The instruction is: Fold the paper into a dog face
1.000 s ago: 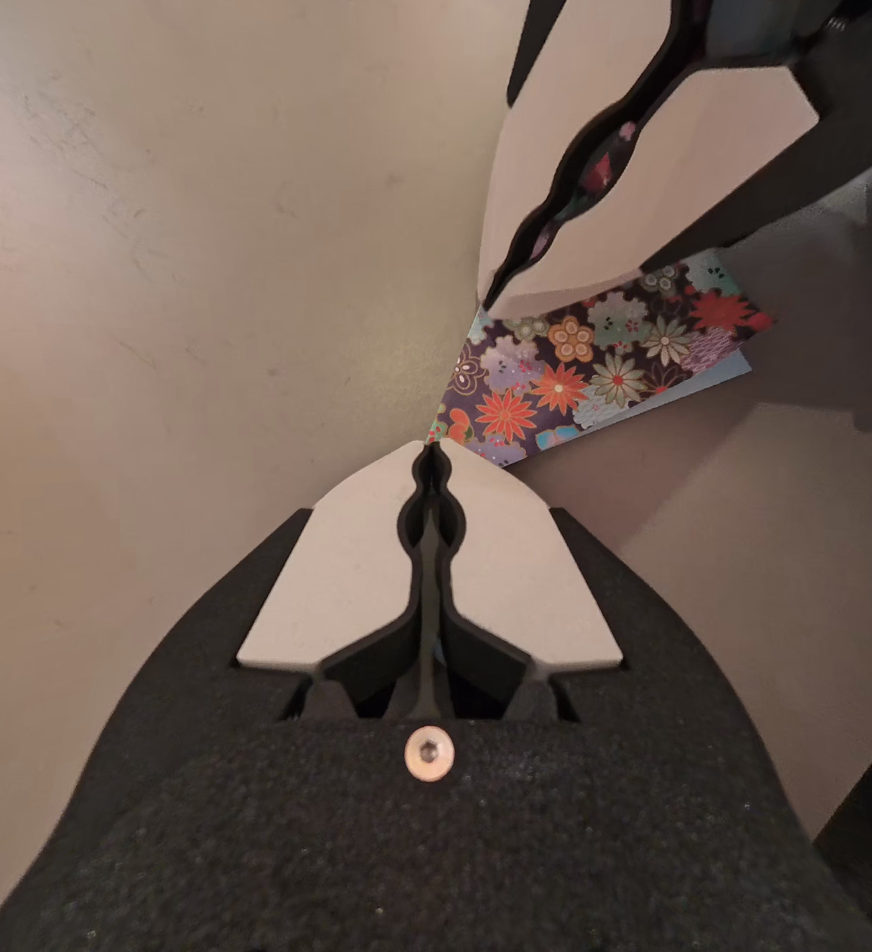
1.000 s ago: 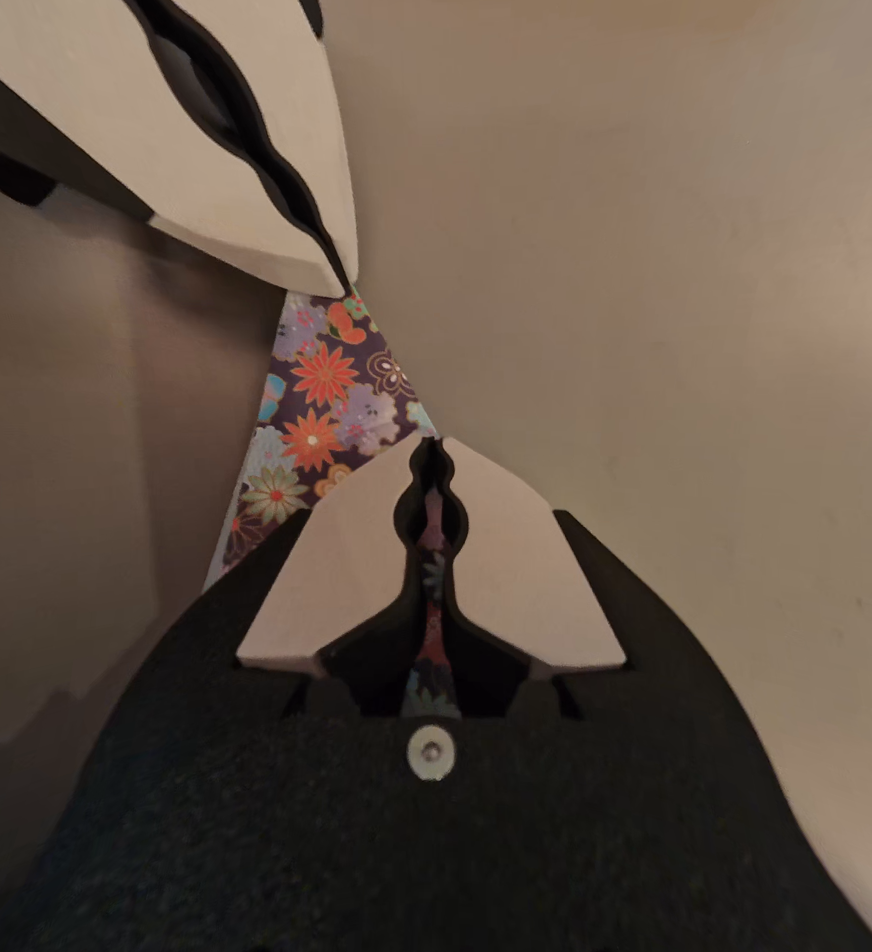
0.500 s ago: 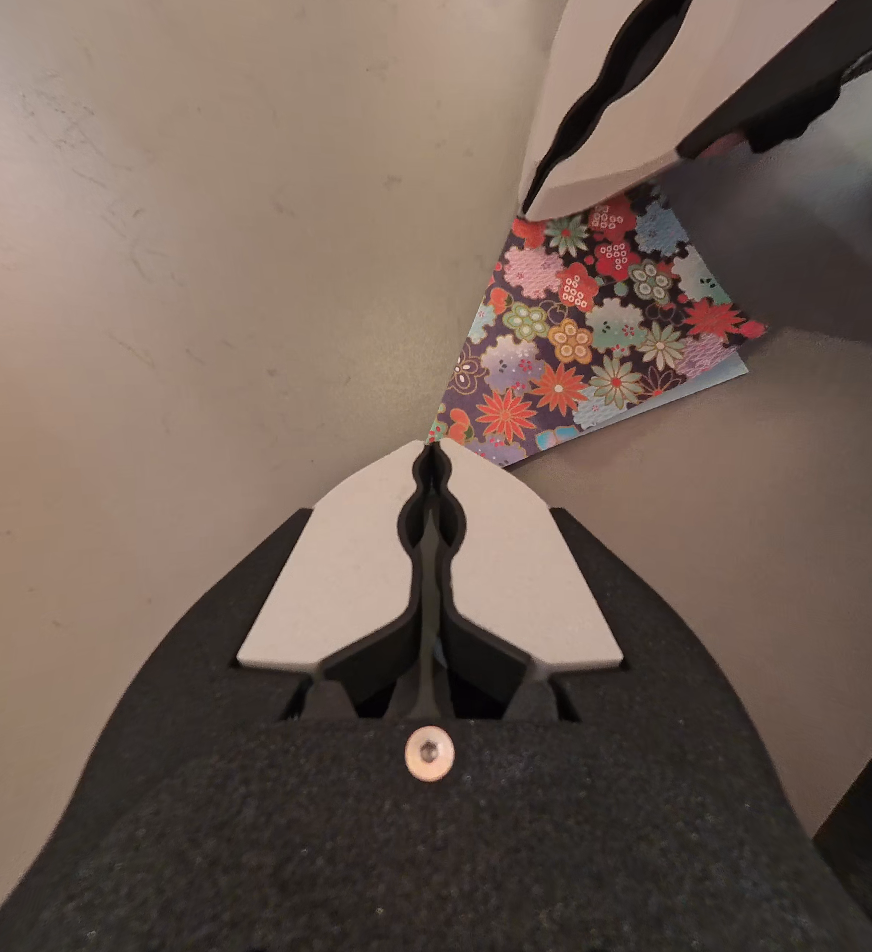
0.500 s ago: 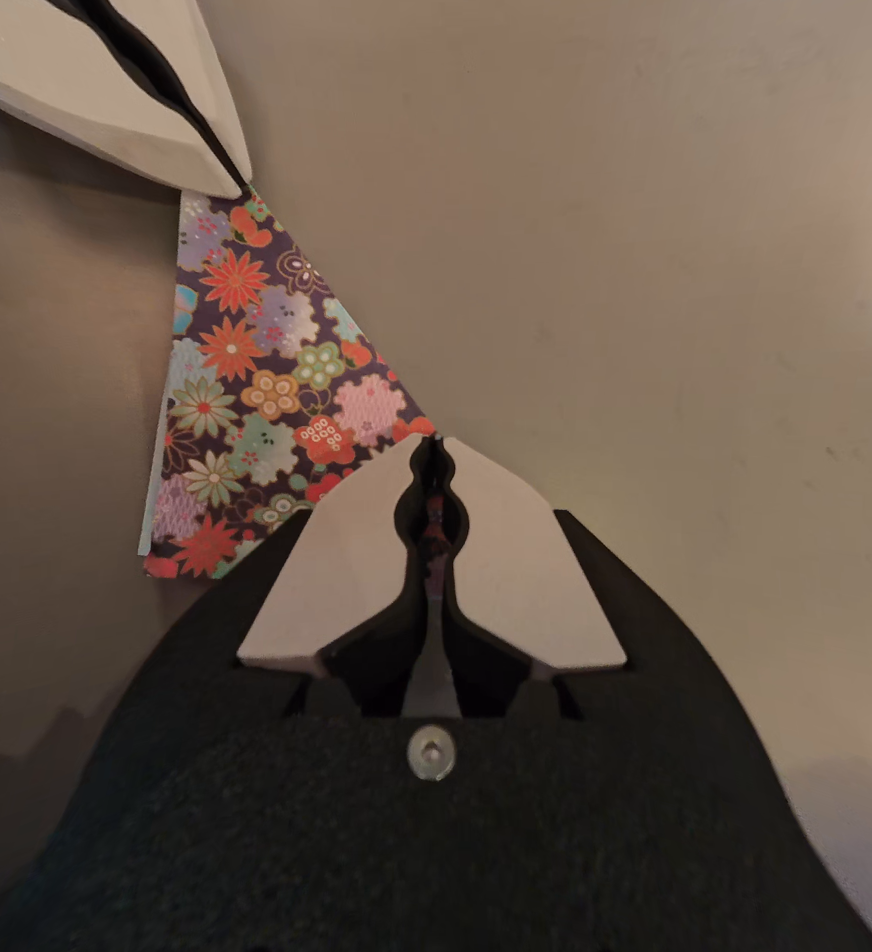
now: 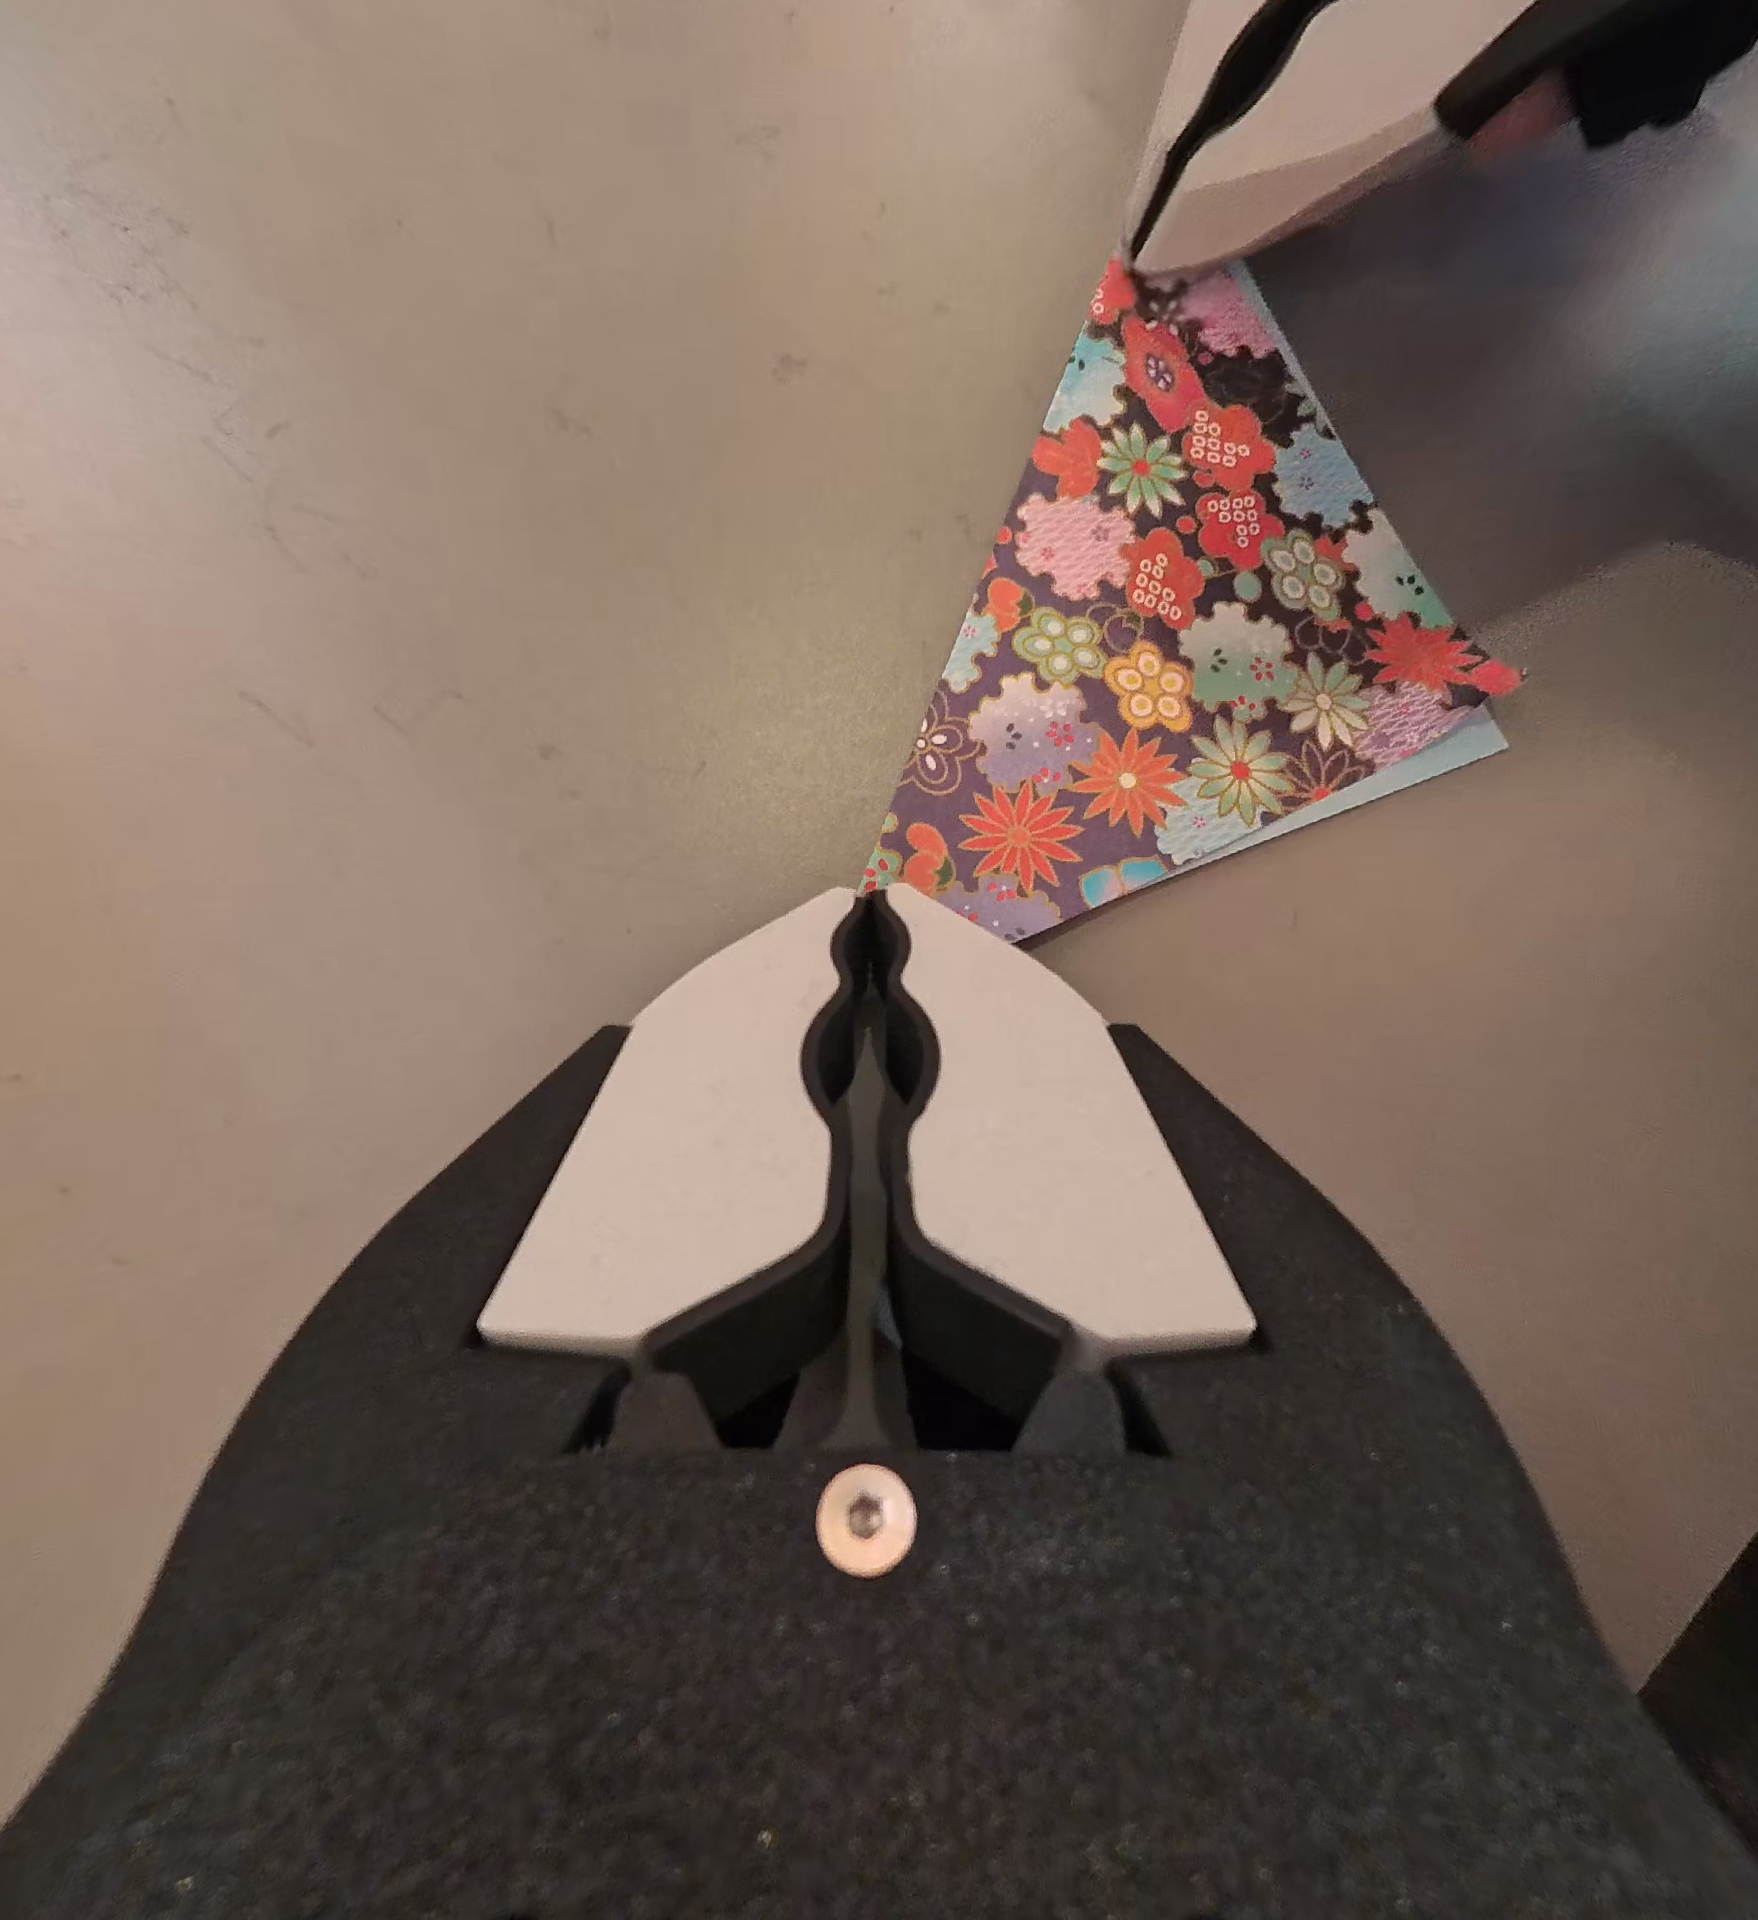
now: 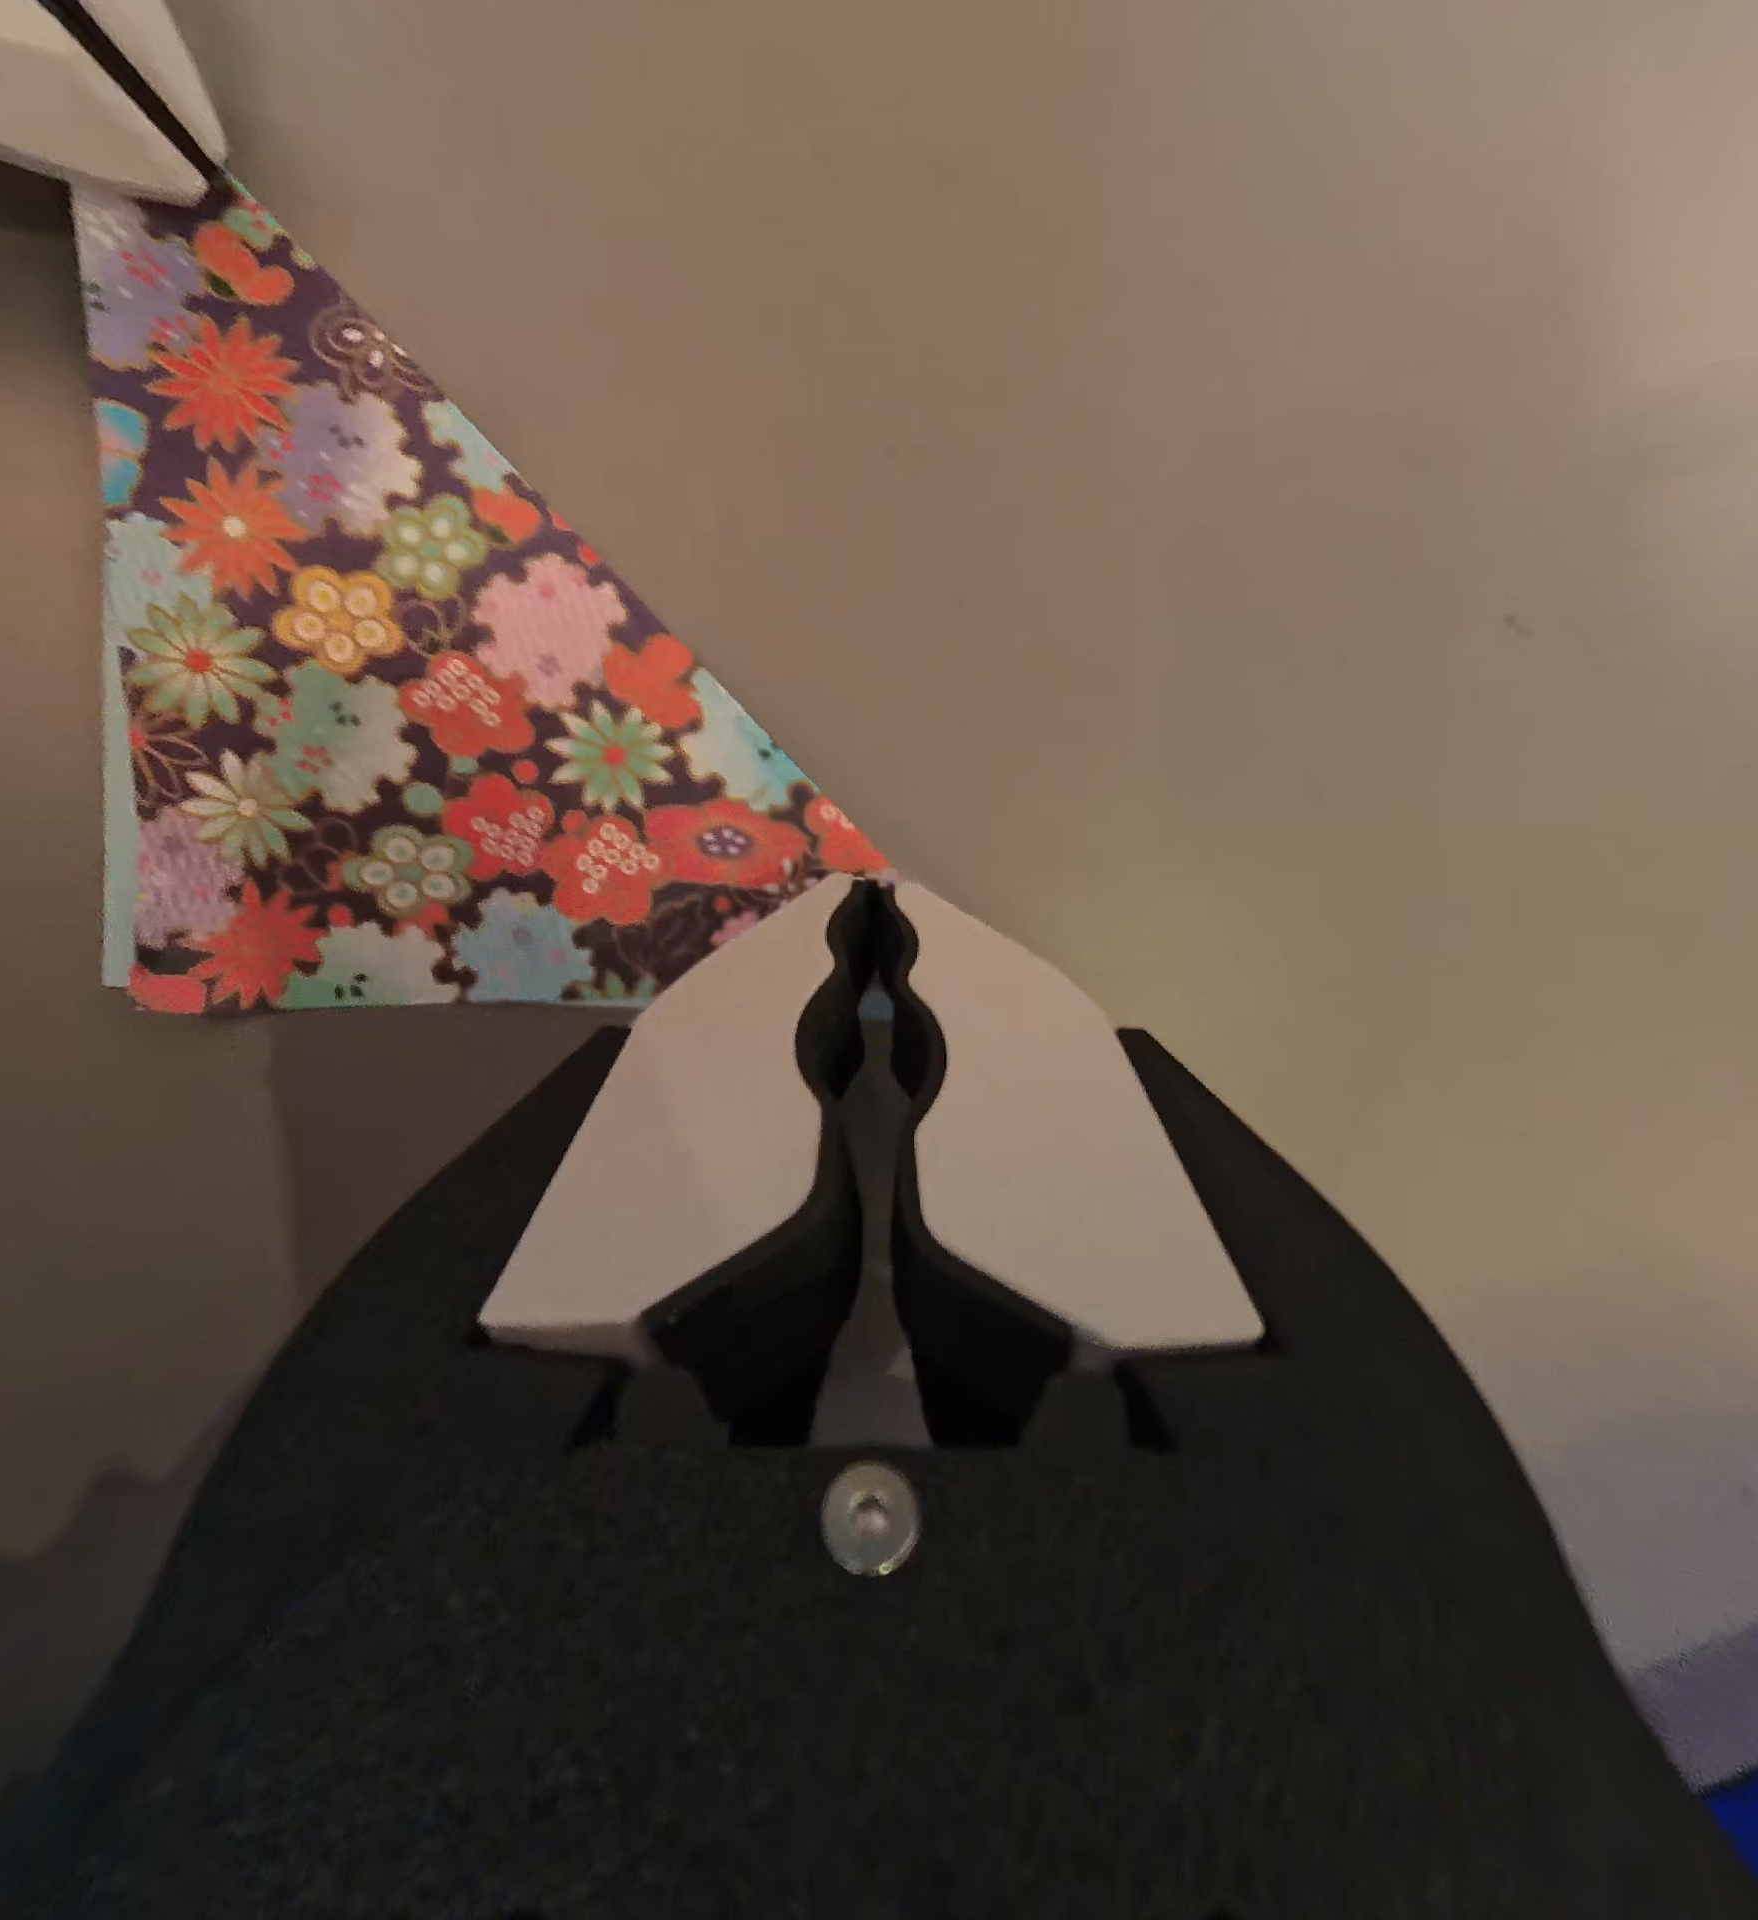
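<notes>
On a plain beige table (image 5: 355, 644) lies a sheet of flower-patterned paper (image 5: 1197, 665), folded into a triangle, its print of red, pink, mint and orange blossoms on dark purple facing up; a thin pale-blue edge of the lower layer peeks out along two sides, so the layers are not quite flush; the paper lies flat. In the left wrist view, the left claw (image 5: 867, 902) is pressed narrow, its pale fingers meeting at the tips on the near corner of the triangle; whether it pinches the paper or only presses it down, I cannot tell. The right claw (image 5: 1140, 244) shows at the top right of the same view, blurred, its tips on the far corner. In the right wrist view, the right claw (image 6: 873, 885) is likewise closed to a slit at the paper's (image 6: 407, 675) pointed corner, with a sliver of pale blue visible between the fingers; the left claw (image 6: 200, 166) touches the opposite corner at the top left. No containers are in view.
</notes>
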Available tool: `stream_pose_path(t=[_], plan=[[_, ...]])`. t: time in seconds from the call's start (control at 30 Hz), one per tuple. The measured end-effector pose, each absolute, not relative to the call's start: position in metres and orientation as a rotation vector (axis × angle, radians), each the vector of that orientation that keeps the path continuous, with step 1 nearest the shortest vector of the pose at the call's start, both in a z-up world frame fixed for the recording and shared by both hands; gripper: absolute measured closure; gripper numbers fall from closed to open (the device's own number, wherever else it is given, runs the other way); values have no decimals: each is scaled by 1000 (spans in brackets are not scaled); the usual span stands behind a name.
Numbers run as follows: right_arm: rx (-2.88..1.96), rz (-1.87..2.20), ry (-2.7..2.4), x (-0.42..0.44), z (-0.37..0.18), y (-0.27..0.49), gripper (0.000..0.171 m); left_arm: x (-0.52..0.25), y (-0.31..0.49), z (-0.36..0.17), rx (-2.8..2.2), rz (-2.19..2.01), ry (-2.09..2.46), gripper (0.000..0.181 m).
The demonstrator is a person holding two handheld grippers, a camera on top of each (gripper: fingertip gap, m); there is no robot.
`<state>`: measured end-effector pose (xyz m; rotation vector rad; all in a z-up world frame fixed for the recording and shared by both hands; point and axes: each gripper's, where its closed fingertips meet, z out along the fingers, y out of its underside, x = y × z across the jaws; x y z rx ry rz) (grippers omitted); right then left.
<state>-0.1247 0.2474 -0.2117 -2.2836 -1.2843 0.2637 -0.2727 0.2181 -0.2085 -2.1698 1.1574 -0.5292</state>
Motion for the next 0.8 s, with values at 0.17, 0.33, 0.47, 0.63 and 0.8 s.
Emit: stream_pose_path(t=[0.17, 0.33, 0.47, 0.63, 0.8], plan=[[-2306, 234, -1228, -108, -212, 251, 171, -273, 218, -209, -2169, -529, 1159, 181], [-2306, 252, -1193, -105, -212, 252, 171, -273, 218, -209, -2166, -528, 1162, 181], [-2319, 157, -1195, -96, -212, 255, 171, -273, 218, -209, -2165, -528, 1163, 181], [-2224, 177, -1063, -90, -175, 258, 171, -273, 218, -209, -2173, -533, 1156, 181], [-2153, 251, -1116, -137, -171, 247, 171, -273, 218, -209, -2168, -512, 1161, 181]])
